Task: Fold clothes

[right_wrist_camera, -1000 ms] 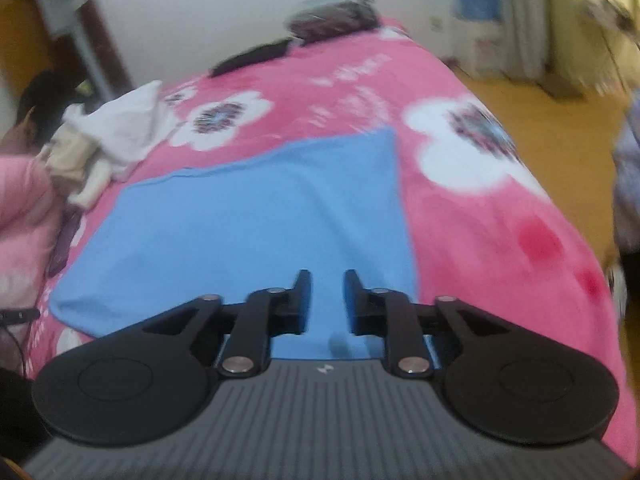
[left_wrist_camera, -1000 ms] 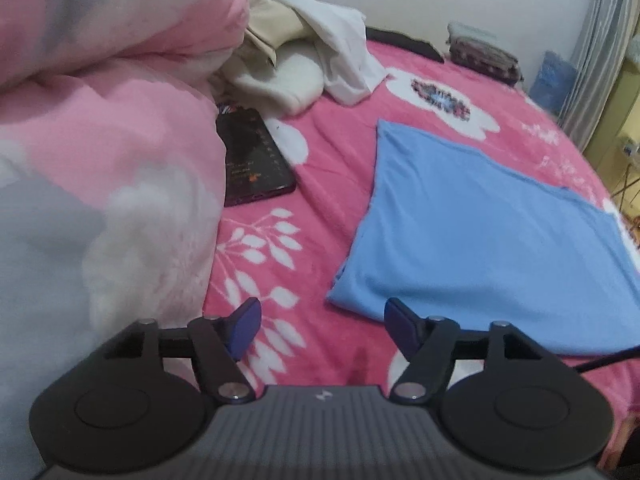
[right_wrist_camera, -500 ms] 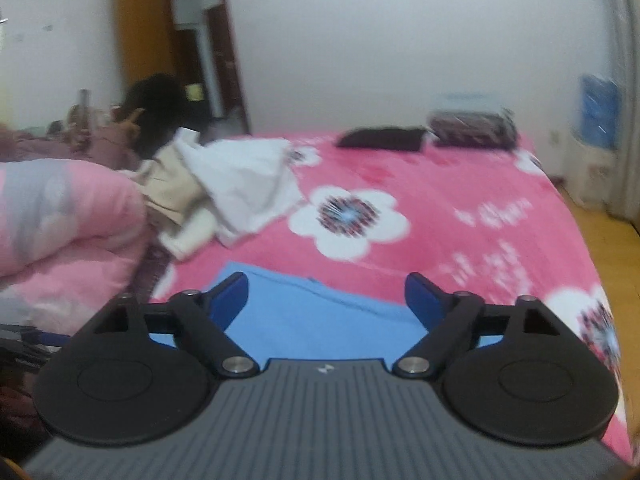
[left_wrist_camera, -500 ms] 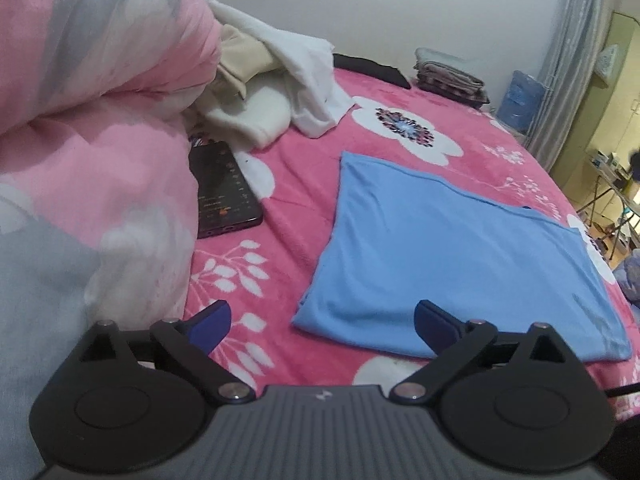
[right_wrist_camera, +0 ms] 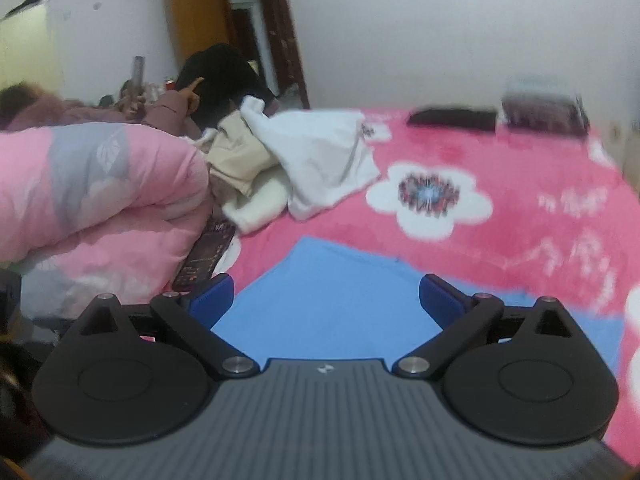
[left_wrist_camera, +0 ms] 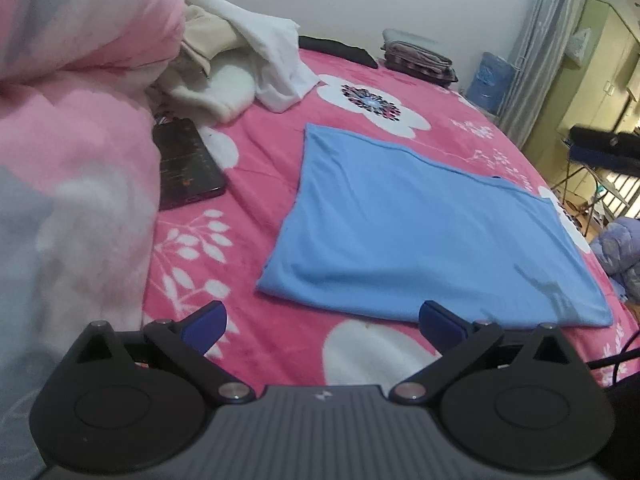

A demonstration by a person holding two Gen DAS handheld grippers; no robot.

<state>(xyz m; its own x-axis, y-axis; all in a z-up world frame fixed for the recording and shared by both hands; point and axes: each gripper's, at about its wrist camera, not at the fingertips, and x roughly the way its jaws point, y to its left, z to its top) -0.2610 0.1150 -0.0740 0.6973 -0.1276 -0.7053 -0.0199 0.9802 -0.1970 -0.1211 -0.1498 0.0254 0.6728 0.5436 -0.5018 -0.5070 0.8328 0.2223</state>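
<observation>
Right now the blue cloth (left_wrist_camera: pixel 420 236) lies flat on the pink bed cover (left_wrist_camera: pixel 256 184) with big white flowers. It is folded into a neat shape with straight edges, and nothing is holding it.

The left gripper (left_wrist_camera: pixel 322 320) hangs just above the pink cover, near the close edge of the blue cloth. Its jaws stand wide apart and have just been opening. Nothing is between them; the cloth edge lies a little past the blue fingertips (left_wrist_camera: pixel 208 320).

The right gripper (right_wrist_camera: pixel 326 296) is over the blue cloth (right_wrist_camera: pixel 332 300) too, looking across the bed. Its jaws have just been opening as well and now stand wide apart. They hold nothing. The blue cloth shows in the gap below them, but I cannot tell if the tips touch it.

On the left side of the bed is a puffy pink and grey quilt (left_wrist_camera: pixel 68 128). A dark phone (left_wrist_camera: pixel 186 168) lies on the cover beside the quilt. Behind it is a heap of white and cream clothes (left_wrist_camera: pixel 248 64). At the far end of the bed there is a flat black thing (left_wrist_camera: pixel 340 48) and a small stack of folded cloth (left_wrist_camera: pixel 416 56).

From the right wrist view, a person with dark hair (right_wrist_camera: pixel 218 76) is behind the quilt, near a doorway.
</observation>
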